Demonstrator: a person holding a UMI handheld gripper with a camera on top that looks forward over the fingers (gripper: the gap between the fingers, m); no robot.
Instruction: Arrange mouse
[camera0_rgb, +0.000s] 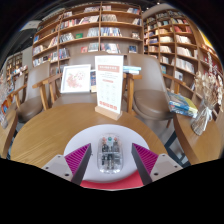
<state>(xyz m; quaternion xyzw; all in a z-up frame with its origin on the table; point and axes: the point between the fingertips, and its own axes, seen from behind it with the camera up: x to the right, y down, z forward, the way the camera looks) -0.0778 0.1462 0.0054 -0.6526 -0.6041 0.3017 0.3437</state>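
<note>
We see the mouse (110, 152), translucent grey, between the gripper (110, 160) fingers on a round white pad (110, 137) with a pink rim, at the near edge of the wooden table (60, 125). The magenta pads (80, 160) flank the mouse closely; we cannot tell whether they press on it. Ahead of the mouse the tabletop lies bare up to an upright sign stand (109, 87) near the far edge. Chairs (150, 100) stand beyond the table and bookshelves (100, 30) behind them.
</note>
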